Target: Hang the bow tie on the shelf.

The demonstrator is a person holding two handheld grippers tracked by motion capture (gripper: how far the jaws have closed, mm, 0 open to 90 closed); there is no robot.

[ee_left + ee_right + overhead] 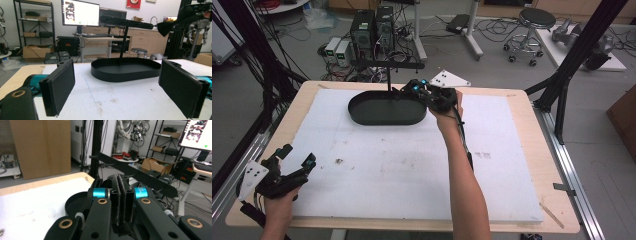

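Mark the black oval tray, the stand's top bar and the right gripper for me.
black oval tray point(384, 119): high view, on its near wall.
top bar point(125, 22): left gripper view, mid-length of the bar.
right gripper point(122, 202): right gripper view, at the seam between its closed jaws.

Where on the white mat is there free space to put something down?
The white mat is bare between the left gripper and the person's right forearm, and right of that forearm. It is crowded at the far edge: the black tray with its post, and the right gripper there.
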